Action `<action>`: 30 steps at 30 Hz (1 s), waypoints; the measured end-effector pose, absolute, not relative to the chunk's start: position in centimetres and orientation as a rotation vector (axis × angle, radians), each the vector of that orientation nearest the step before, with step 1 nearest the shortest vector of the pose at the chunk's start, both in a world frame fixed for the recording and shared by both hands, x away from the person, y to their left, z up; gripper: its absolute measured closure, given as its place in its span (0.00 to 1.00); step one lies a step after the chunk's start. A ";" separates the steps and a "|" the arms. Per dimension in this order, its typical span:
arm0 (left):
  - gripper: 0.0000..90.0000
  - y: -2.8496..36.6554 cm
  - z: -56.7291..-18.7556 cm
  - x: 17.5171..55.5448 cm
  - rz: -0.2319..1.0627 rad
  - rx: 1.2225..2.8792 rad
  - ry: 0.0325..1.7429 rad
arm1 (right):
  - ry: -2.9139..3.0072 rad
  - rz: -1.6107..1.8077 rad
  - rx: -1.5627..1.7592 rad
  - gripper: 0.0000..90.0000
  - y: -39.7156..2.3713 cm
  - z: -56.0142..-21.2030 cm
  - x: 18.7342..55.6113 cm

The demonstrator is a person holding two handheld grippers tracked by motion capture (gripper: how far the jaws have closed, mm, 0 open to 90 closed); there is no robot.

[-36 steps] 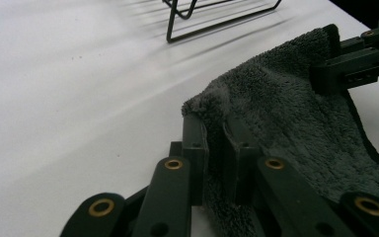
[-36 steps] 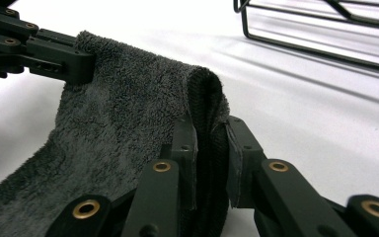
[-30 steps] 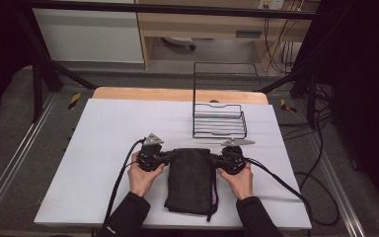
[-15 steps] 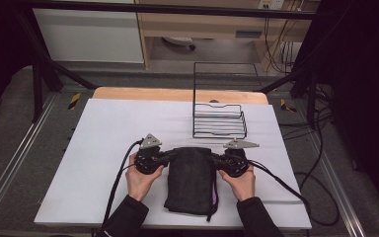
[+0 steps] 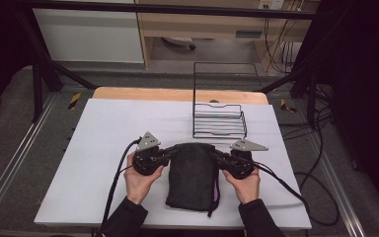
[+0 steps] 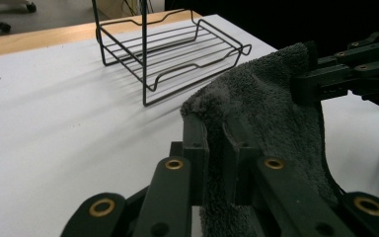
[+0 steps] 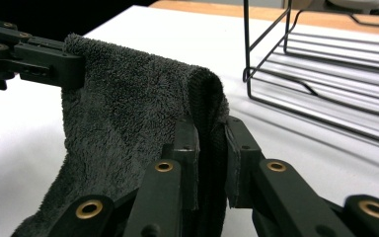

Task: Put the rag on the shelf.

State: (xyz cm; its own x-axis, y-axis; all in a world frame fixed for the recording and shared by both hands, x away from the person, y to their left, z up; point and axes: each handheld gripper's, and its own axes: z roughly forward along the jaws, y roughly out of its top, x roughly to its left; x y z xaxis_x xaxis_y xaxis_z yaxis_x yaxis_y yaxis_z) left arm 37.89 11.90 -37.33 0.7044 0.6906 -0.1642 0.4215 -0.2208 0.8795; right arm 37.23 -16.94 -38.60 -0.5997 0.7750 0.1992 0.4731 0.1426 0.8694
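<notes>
On the white table (image 5: 103, 148), in front of the person, a dark grey towel (image 5: 192, 177) is held up by its two far corners while its lower part lies on the table surface. Behind it, near the far right of the table, a black wire rack (image 5: 218, 118) stands with its tall back frame upright, apart from the towel. The towel's left corner is pinched between the nearly closed jaws of the left gripper (image 6: 216, 148), and its right corner is clamped in the same way by the right gripper (image 7: 211, 143); in each gripper view the folded terry edge is seen squeezed between the two black jaws, with the other gripper holding the opposite corner farther off. The step in hand is judged to be the lifting of the towel by its top edge. For this to be done well, both grips should be kept firm, the two hands raised evenly so that the edge is kept level and lightly taut, and the hanging cloth kept clear of the rack's wires, on which the loops could catch.
</notes>
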 end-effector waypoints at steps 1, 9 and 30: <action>0.91 11.9 -37.2 37.8 0.322 1.849 0.865 | 2.122 1.443 1.206 0.88 -17.0 -38.4 37.1; 0.91 11.5 -35.9 37.5 0.352 1.819 0.838 | 2.070 1.471 1.173 0.88 -17.5 -37.0 36.6; 0.91 10.2 -31.5 37.4 0.429 1.723 0.744 | 1.900 1.522 1.074 0.88 -19.1 -32.1 35.5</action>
State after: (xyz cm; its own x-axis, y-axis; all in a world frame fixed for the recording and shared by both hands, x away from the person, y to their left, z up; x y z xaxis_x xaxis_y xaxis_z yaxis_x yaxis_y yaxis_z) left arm 37.41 10.21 -31.52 0.7321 0.6748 -0.0938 0.2565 -0.1455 0.9555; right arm 35.47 -19.08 -32.14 -0.5793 0.8083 0.1056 0.2795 0.0752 0.9572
